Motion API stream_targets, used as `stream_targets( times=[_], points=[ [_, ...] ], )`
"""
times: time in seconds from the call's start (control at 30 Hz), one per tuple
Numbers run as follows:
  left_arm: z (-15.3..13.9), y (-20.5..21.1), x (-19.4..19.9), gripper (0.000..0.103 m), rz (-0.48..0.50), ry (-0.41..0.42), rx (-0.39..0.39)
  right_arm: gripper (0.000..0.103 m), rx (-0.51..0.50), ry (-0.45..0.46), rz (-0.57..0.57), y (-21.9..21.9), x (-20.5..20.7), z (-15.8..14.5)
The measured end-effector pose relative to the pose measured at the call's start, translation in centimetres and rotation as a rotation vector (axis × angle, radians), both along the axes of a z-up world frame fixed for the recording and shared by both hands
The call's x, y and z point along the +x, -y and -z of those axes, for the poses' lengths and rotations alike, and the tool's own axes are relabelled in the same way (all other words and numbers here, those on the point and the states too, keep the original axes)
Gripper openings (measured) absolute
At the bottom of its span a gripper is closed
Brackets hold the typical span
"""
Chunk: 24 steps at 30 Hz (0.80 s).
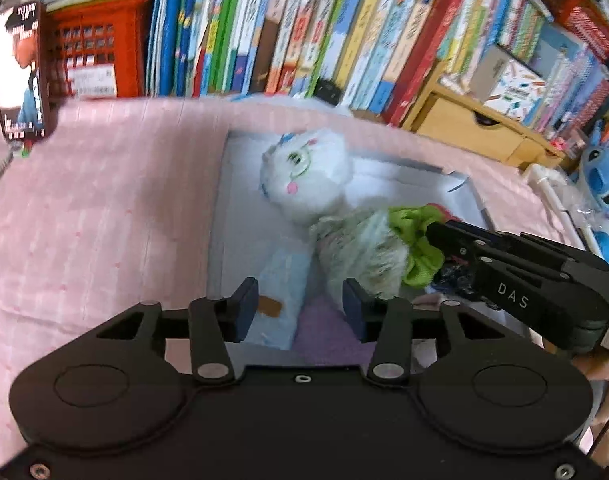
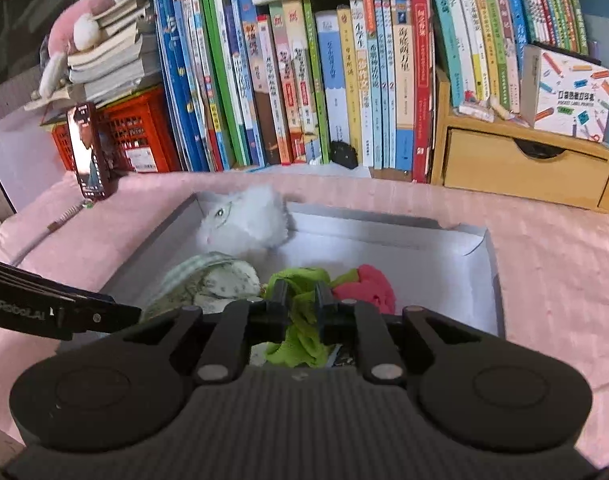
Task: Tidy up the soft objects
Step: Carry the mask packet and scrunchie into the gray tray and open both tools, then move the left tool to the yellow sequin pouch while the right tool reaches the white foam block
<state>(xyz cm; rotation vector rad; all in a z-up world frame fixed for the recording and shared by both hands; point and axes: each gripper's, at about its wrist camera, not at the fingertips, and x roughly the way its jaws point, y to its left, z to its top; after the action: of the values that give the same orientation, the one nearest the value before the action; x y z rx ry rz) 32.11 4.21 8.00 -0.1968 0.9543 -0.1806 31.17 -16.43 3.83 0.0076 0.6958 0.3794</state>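
A shallow white box [image 2: 480,276] sat on a pink cloth [image 1: 104,208] that covered the table, with bare cloth to its left and right. Behind the box stood a long row of books [image 2: 304,80], a red crate [image 2: 140,132] and a wooden drawer [image 2: 520,164], so the back side was tight. A phone [image 2: 89,150] stood upright near the crate. Inside the box lay one fluffy white cat toy [image 1: 304,172] at the far end, one pale green fuzzy toy [image 1: 360,248] just in front of it, one light blue soft piece [image 1: 280,300] near the front, one red cloth [image 2: 370,286] and one bright green cloth [image 2: 304,312]. The right gripper [image 2: 300,304] had its fingers pressed together on the green cloth, low over the box. The left gripper [image 1: 300,308] hung over the front of the box with its fingers wide apart and held nothing. The letters "DAS" showed on the right gripper's side, and "RoboLAI" on the left one. A blue stuffed toy [image 1: 602,184] sat off to the right, past the table's edge.
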Motion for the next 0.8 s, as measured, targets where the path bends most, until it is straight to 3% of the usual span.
stream_targets(
  times=[0.13, 0.27, 0.8],
  points=[
    [-1.5, 0.2, -1.5, 0.061, 0.029, 0.039, -0.006, 0.041, 0.032, 0.022, 0.006, 1.0, -1.1, -1.1],
    [-2.7, 0.4, -3.6, 0.07, 0.057, 0.102, -0.003, 0.052, 0.032, 0.053, -0.002, 1.8, -2.8, -2.0],
    [-4.8, -0.6, -13.6, 0.073, 0.131, 0.253, -0.069, 0.075, 0.031, 0.249, -0.05, 4.9, -13.1, -5.2]
  ],
)
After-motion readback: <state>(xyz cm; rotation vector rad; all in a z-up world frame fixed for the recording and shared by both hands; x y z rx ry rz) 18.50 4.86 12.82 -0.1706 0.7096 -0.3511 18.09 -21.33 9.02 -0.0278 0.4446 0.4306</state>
